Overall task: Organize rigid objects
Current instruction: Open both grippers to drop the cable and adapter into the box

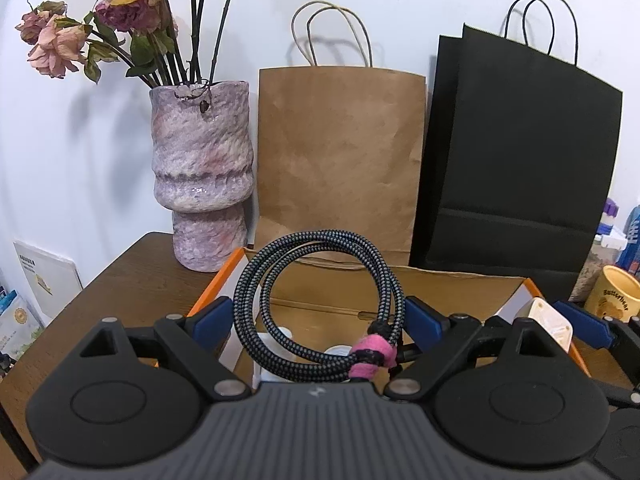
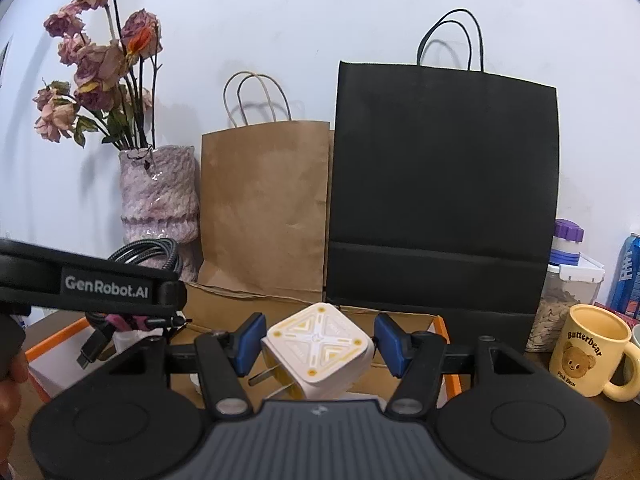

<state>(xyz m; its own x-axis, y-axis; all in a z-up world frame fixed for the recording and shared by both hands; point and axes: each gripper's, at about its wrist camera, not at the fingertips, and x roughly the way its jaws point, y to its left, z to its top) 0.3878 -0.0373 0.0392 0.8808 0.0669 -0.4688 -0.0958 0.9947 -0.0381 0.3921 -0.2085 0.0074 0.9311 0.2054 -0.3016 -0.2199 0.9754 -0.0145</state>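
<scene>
My left gripper (image 1: pixel 320 320) is shut on a coiled black-and-grey braided cable (image 1: pixel 320 242) bound with a pink tie (image 1: pixel 372 354). The coil stands upright between the blue pads, above an open cardboard box (image 1: pixel 460 284) with orange edges. My right gripper (image 2: pixel 320 344) is shut on a white and yellow plug-in charger cube (image 2: pixel 318 344), whose metal prongs point left. It hangs over the same box (image 2: pixel 240 308). The two grippers are side by side, left one to the left. The cable (image 2: pixel 152 250) also shows in the right wrist view.
A pink stone vase (image 1: pixel 200 176) of dried roses stands at the back left. A brown paper bag (image 1: pixel 340 152) and a black paper bag (image 1: pixel 520 160) lean on the wall behind the box. A yellow mug (image 2: pixel 588 352), a purple-lidded jar (image 2: pixel 566 240) and a blue can (image 2: pixel 630 272) stand at the right.
</scene>
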